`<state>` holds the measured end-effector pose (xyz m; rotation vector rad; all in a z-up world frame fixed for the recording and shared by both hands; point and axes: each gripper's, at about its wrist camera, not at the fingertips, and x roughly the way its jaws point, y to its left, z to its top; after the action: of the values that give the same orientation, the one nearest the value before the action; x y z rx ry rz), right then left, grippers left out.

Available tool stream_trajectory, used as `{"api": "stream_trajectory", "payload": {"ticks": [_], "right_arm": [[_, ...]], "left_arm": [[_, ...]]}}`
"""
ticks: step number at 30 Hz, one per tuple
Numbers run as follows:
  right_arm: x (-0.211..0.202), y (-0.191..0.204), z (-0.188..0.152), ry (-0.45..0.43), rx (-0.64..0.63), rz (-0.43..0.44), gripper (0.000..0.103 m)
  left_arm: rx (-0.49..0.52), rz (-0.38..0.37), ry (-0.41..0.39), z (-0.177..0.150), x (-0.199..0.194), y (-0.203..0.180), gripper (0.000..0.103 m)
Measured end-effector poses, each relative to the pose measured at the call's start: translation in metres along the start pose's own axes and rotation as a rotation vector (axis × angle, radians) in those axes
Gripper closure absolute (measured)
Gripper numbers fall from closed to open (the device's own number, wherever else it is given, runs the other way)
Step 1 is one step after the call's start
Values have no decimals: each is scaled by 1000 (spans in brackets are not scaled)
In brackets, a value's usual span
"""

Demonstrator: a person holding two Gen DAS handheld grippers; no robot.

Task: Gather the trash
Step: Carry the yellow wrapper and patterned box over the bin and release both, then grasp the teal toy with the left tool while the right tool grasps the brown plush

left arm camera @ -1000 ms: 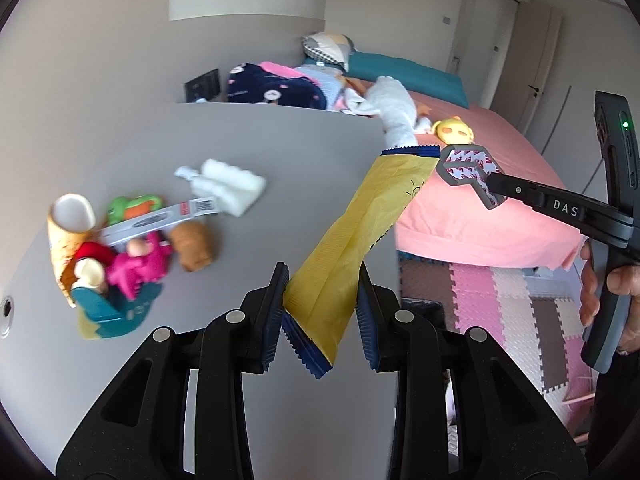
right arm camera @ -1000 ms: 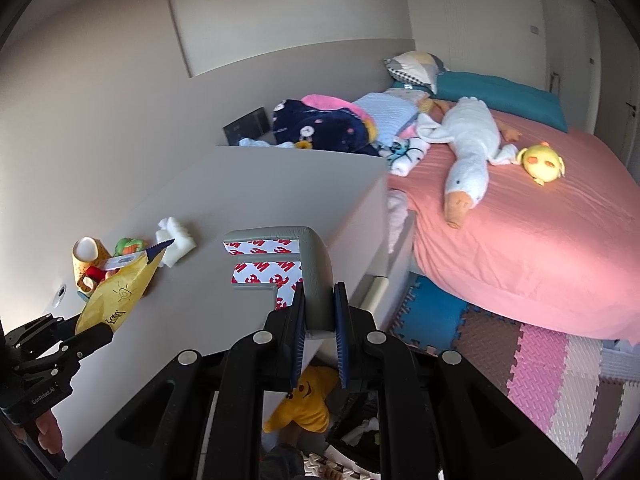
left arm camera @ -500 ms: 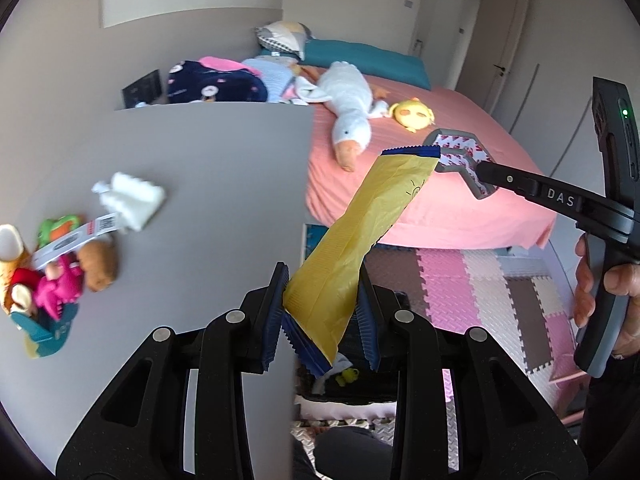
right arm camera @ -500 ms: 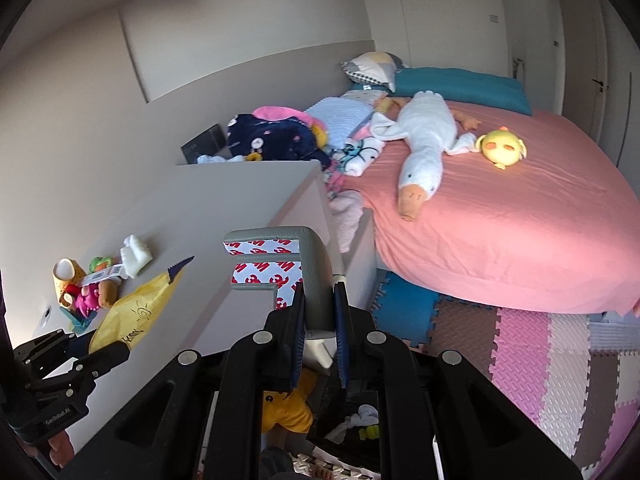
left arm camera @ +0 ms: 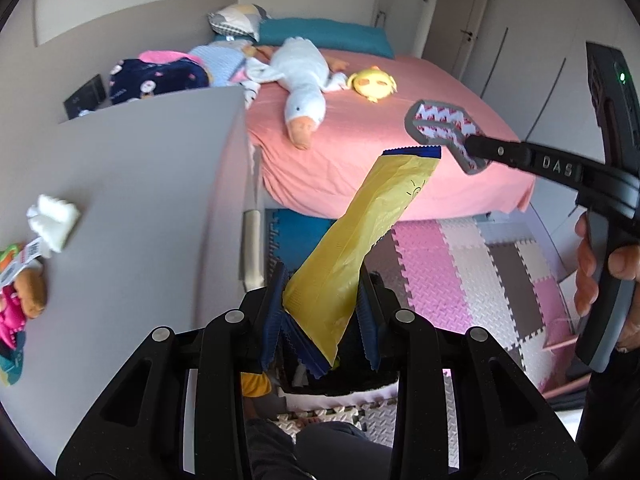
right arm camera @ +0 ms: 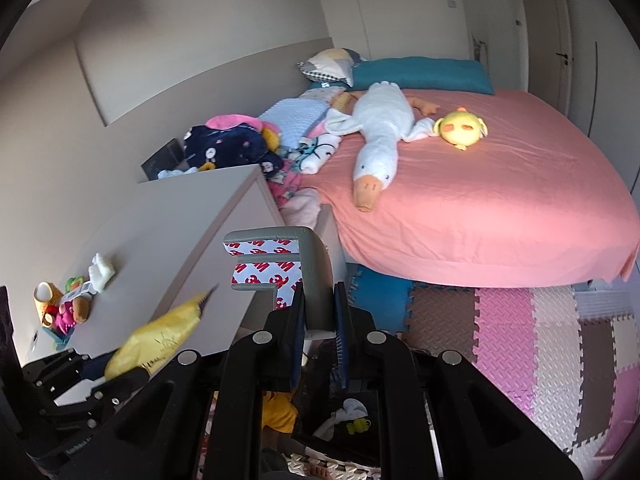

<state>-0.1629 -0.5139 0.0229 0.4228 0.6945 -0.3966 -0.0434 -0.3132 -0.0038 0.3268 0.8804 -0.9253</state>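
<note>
left gripper [left arm camera: 320, 316] pinches yellow wrapper [left arm camera: 360, 240], right gripper [right arm camera: 318, 316] clamps grey corner guard [right arm camera: 308, 256], beside grey dresser top [left arm camera: 140, 184] and pink bed [right arm camera: 500, 200].

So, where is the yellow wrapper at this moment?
In the left wrist view the yellow wrapper is clamped in the left gripper, off the grey table, above the foam floor mats.

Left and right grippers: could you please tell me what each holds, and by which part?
Left gripper: long yellow wrapper, near its lower end. Right gripper: grey corner guard, by one leg.

"DAS" in white letters on right gripper [left arm camera: 472, 148] arm; red "3M" logos on corner-guard backing [right arm camera: 266, 266].
</note>
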Motion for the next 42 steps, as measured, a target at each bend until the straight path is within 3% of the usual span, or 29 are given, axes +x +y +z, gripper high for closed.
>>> {"api": "stream_trajectory", "payload": {"ticks": [1,2,3,4,6,21,29,42], "right_arm": [[2,-3,2,0,13,-12,73],[3,-5,2,-3,23,-31,44],[2,-8,3,-18,28,-60,30],[2,-11,4,-31,28,-85,30],[2,-15,4,-31,35,-96,30],[17,-3,-4,-5,19,-63,26],[19,37,-6,4,-40,-8,25],[36,125,-17,41,-174,102,23]], "left_arm": [[6,-11,22,3,7,-3,50],[8,2,39,6,15,-7,17],[11,33,25,9,19,-9,7],[19,56,10,9,21,-10,6],[39,89,19,12,27,-15,6],[2,104,22,4,26,0,6],[-31,129,-4,-2,10,21,6],[-140,264,-24,-34,-31,94,6]]}}
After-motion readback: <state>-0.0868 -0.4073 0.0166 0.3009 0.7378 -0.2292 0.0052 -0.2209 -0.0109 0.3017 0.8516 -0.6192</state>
